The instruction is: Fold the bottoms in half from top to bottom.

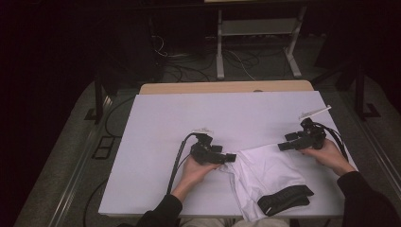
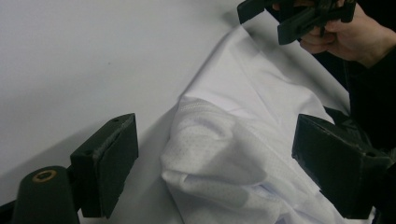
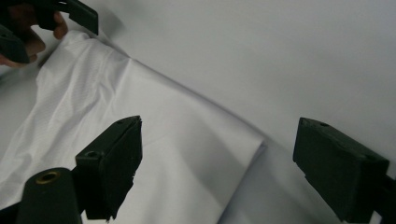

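thing: white cloth (image 1: 265, 172), soft and light, lies on the worktop (image 1: 156, 118) | left gripper (image 1: 230, 157) wide, at the cloth's left edge | right gripper (image 1: 287, 141) wide, by its far corner | grab edges, maybe the corners

Looks like a lab or recording studio setup: dim room, white-covered tabletop (image 1: 189, 113), loose cables (image 1: 189, 66) all over the floor, and a metal equipment stand (image 1: 257, 28) at the back.
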Tool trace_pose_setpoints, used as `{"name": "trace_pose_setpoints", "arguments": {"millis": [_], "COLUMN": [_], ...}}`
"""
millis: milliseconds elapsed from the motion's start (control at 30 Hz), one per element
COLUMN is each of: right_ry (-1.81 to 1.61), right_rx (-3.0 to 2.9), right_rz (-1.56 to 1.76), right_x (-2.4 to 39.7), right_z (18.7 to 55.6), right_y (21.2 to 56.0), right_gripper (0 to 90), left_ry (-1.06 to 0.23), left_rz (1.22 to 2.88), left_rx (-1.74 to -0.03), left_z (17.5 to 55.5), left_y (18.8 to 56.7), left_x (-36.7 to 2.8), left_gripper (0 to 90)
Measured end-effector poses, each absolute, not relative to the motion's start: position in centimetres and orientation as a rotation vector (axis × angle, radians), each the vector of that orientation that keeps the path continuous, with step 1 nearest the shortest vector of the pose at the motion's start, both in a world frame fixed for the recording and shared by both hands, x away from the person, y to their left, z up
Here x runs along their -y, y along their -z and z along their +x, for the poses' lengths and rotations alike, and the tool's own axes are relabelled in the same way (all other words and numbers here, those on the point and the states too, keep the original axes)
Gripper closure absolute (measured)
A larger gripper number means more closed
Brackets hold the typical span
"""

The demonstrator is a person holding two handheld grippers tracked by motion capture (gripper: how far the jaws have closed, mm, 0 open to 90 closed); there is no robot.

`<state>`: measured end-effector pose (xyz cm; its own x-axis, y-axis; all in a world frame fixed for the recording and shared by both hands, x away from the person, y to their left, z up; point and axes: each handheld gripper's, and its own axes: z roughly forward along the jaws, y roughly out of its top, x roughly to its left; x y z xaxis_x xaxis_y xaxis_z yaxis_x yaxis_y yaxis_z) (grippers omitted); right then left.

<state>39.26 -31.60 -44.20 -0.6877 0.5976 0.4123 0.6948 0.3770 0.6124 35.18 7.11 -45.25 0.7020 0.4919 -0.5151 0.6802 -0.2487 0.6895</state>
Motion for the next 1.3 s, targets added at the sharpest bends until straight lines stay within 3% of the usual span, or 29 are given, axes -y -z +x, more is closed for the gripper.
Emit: {"name": "trace_pose_setpoints", "arguments": {"millis": [233,367,500,567,667,1300], "right_ry": [1.204,1.214,1.220,1.211,1.208,1.234], "right_rx": [2.480,2.472,2.462,2.465,2.461,2.423], "right_rz": [-1.193,-1.168,-1.137,-1.129,-1.108,-1.133], "right_x": [31.9,31.7,31.5,31.4,31.3,29.3], "right_z": [40.1,40.3,40.3,40.3,40.2,40.2], "right_y": [45.1,45.4,45.7,45.8,45.7,45.0], "right_gripper": [27.6,43.3,60.2,71.8,81.9,85.7], "left_ry": [0.285,0.313,0.345,0.366,0.416,0.396], "left_rz": [1.927,1.944,1.959,1.956,1.935,1.981], "left_rx": [-0.932,-0.949,-0.953,-0.944,-0.946,-0.845], "left_z": [35.3,35.4,35.4,35.6,35.8,36.9], "left_y": [45.7,46.0,46.3,46.4,46.6,44.5], "left_x": [-7.0,-7.0,-6.8,-6.9,-7.1,-9.4], "left_gripper": [26.2,39.1,55.1,69.0,81.6,85.3]}}
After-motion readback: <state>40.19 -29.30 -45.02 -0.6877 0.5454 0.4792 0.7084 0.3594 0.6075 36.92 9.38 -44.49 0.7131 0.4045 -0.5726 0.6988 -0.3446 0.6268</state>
